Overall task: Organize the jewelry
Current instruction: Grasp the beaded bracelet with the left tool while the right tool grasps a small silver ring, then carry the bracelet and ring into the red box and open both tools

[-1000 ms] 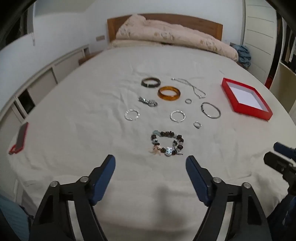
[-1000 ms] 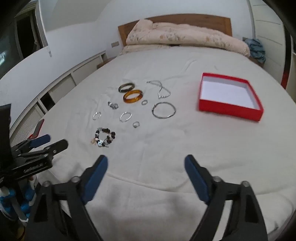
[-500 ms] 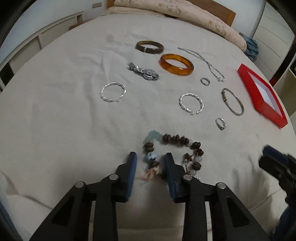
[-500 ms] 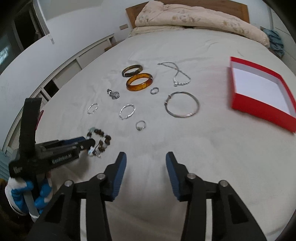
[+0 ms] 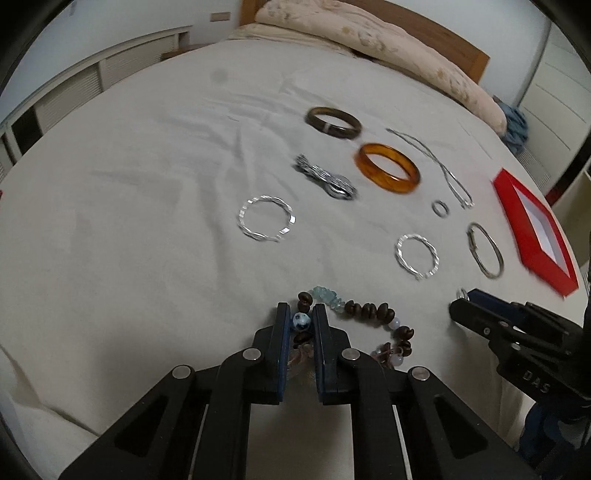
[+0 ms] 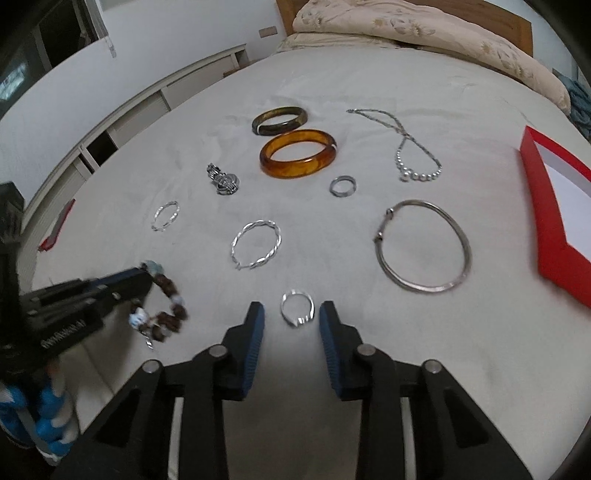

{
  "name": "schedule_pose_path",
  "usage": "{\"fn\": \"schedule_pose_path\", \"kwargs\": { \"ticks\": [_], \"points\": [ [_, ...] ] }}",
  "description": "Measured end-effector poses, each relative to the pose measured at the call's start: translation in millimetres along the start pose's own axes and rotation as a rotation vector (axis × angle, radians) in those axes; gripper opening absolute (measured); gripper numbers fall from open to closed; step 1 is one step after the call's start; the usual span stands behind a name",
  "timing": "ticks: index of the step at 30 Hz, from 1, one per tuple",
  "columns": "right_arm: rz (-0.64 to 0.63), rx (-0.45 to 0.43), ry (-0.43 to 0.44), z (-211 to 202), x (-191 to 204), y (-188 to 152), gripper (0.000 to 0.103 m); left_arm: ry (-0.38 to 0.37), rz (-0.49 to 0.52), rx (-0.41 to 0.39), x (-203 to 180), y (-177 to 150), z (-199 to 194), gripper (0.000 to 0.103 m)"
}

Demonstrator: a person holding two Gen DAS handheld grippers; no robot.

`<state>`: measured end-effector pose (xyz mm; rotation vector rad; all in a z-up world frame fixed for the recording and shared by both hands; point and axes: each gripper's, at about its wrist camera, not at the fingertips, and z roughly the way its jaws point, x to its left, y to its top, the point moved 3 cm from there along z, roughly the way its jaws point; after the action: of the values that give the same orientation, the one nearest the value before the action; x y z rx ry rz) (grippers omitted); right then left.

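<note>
Two grippers have dropped low over the bed [image 5: 147, 155] since a second ago. Left gripper [image 5: 300, 325], formerly wide, now has its fingers clamped on the beaded bracelet [image 5: 365, 314]; right gripper [image 6: 291, 325] has narrowed, fingers apart around the small ring [image 6: 297, 307]. Red box [image 6: 554, 206] waits far right.

Left claw [image 5: 300, 325] nearly closed, low; right claw [image 6: 291, 325] parted, low

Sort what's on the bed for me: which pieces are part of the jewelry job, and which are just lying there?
Job: beaded bracelet, small silver ring, amber bangle, dark bangle, twisted hoops, thin silver bangle, plain ring, necklace, red box.
Lying about: duvet, red phone.
</note>
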<state>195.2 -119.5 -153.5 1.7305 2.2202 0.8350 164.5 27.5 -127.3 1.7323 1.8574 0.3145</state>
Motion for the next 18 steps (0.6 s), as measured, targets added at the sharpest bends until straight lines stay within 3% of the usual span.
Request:
{"fn": "schedule_pose_path", "kwargs": {
  "ticks": [1,9,13,18],
  "points": [
    [-0.003,0.002,-0.005,2,0,1,0.018,0.003,-0.001,-0.001,1,0,0,0.011],
    [-0.001,-0.003,0.002,-15,-1,-1,0.018,0.066,0.076,-0.016,-10,6,-22,0.011],
    [0.030,-0.047,-0.009,-51,-15,-6,0.018,0.041,0.127,-0.030,-36,16,-39,0.011],
    [0.104,-0.128,-0.069,-109,-68,-5,0.018,-0.053,0.214,-0.042,-105,40,-50,0.011]
  ]
}}
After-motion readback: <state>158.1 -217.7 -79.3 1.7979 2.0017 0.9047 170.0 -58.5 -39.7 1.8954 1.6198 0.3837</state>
